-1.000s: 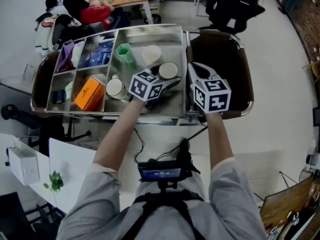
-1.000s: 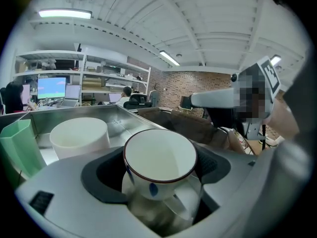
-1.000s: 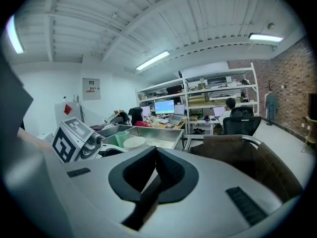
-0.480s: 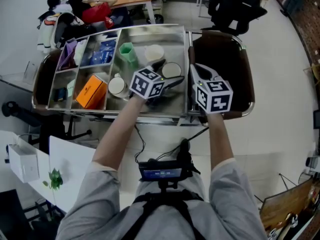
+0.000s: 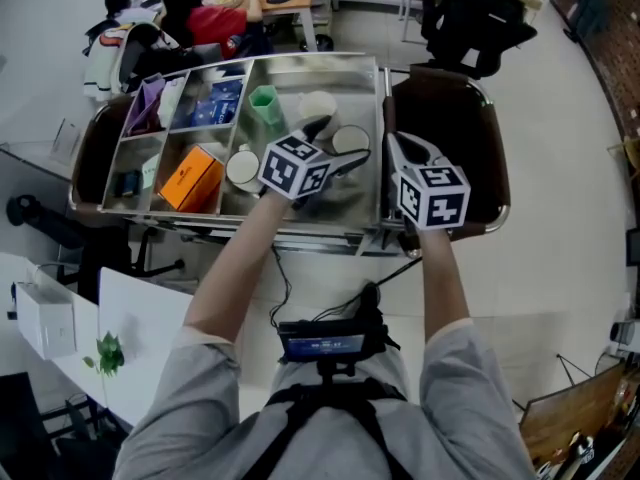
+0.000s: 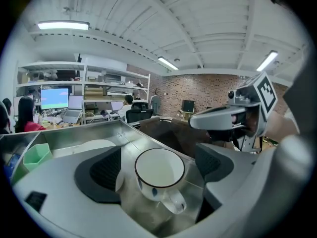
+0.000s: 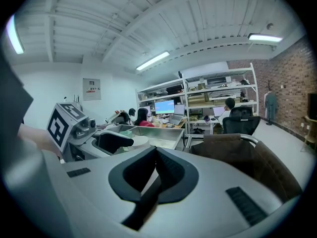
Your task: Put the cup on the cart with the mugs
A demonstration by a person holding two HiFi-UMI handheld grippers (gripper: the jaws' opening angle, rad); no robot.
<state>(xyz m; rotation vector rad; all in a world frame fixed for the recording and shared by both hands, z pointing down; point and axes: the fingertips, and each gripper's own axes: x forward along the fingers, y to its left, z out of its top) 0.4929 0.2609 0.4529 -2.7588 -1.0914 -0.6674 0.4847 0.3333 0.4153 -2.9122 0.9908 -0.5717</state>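
A white cup (image 6: 159, 170) with a dark rim stands on the cart's metal tray (image 5: 300, 68), its handle toward the camera. My left gripper (image 6: 158, 163) is open, one pad on each side of the cup, and a small gap shows at both sides. In the head view the cup (image 5: 350, 140) sits between the left gripper's (image 5: 340, 144) jaws, right of a white mug (image 5: 243, 168). Another white vessel (image 5: 318, 103) stands behind. My right gripper (image 7: 156, 157) is shut on nothing. It hovers at the cart's right rim (image 5: 392, 140).
The tray's left compartments hold an orange box (image 5: 190, 176), a green cup (image 5: 263, 103), blue packets (image 5: 220, 103) and a purple item (image 5: 150, 103). A brown chair (image 5: 455, 118) stands right against the cart. A white table (image 5: 150, 328) is at lower left.
The head camera has shifted a little. Both grippers keep their places over the cart, and the cup stays on the tray between the left jaws.
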